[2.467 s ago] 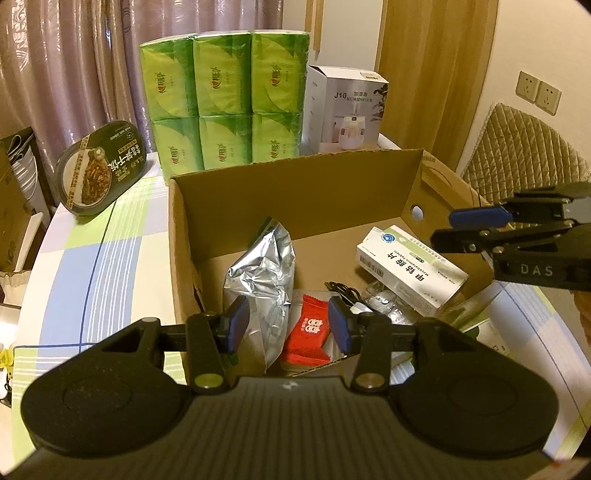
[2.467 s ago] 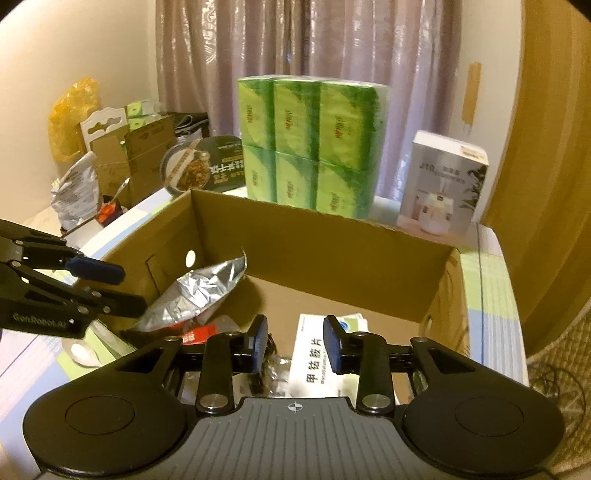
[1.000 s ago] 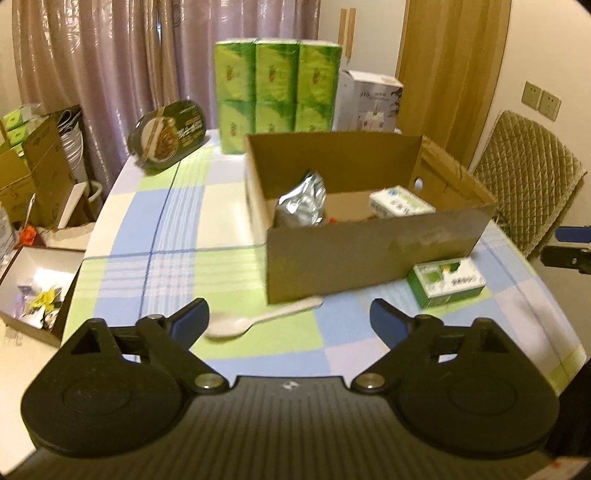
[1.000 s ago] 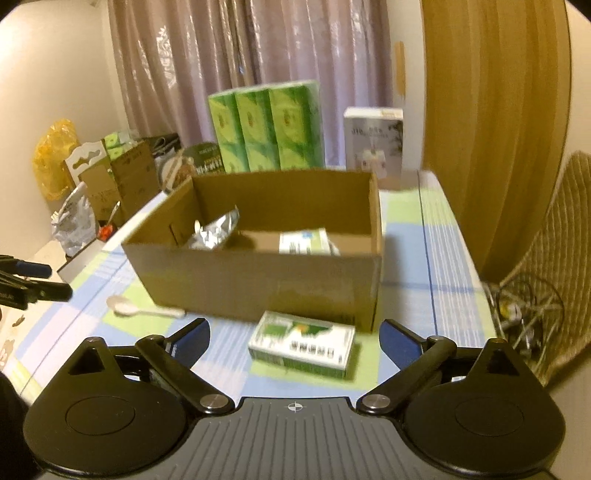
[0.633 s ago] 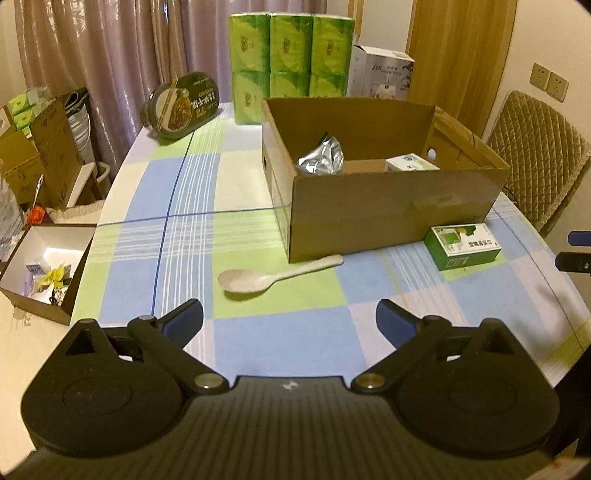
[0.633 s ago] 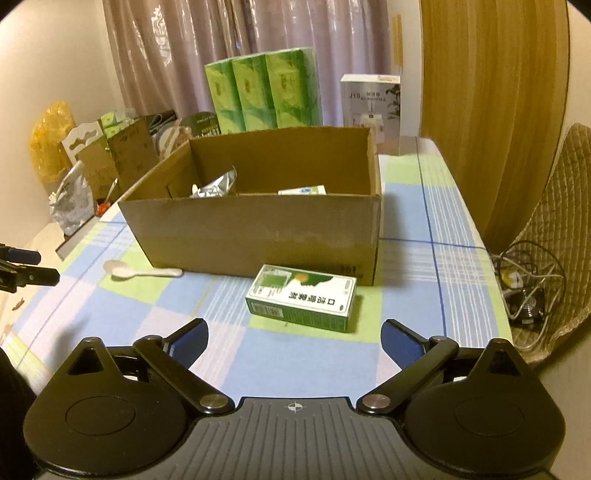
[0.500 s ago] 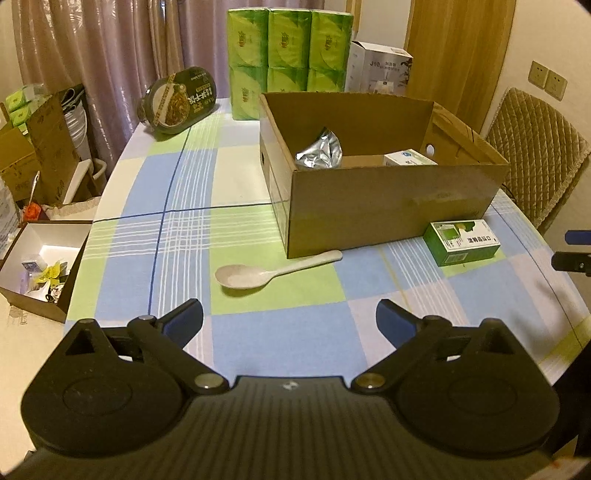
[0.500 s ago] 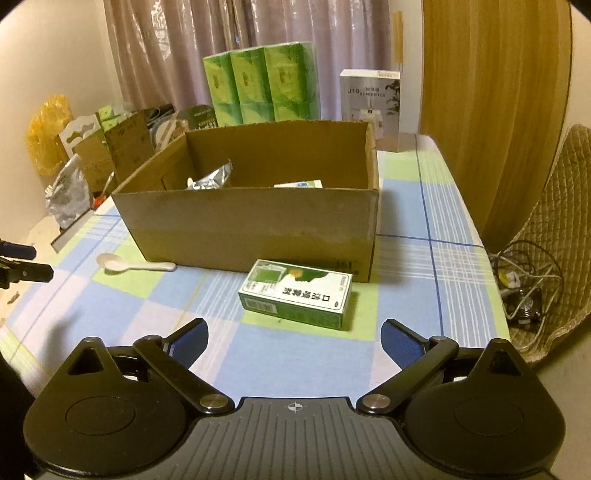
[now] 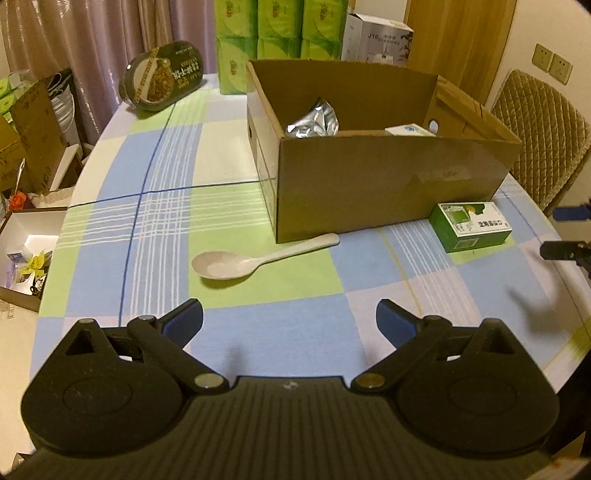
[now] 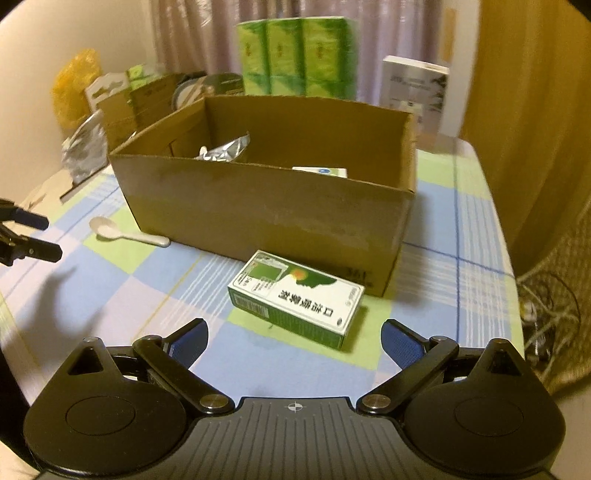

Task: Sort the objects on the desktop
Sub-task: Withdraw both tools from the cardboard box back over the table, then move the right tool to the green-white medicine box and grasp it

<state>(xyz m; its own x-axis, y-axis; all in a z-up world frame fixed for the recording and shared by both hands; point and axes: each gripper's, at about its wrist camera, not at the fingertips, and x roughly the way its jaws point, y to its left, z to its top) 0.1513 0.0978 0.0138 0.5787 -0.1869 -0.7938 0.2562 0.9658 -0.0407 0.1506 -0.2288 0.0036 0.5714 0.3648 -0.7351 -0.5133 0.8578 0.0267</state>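
Note:
A white spoon (image 9: 255, 259) lies on the checked tablecloth just ahead of my left gripper (image 9: 290, 319), which is open and holds nothing. A green and white medicine box (image 10: 295, 299) lies flat close in front of my right gripper (image 10: 294, 339), also open and empty. Behind both stands an open cardboard box (image 9: 388, 192) holding a silver foil bag (image 9: 314, 122) and a white medicine box (image 9: 408, 131). The same cardboard box (image 10: 266, 210) fills the middle of the right wrist view, with the spoon (image 10: 125, 230) to its left. Each gripper shows at the edge of the other's view.
Green tissue packs (image 9: 280, 33), a white appliance box (image 9: 380, 38) and a dark round food tub (image 9: 162, 75) stand at the table's far end. A quilted chair (image 9: 543, 129) is on the right. Cartons and an open white box (image 9: 26, 254) sit on the floor left.
Both grippers drew back out of the cardboard box and opened wide. Over the last half second both have sunk toward the table, the right one nearing the green box.

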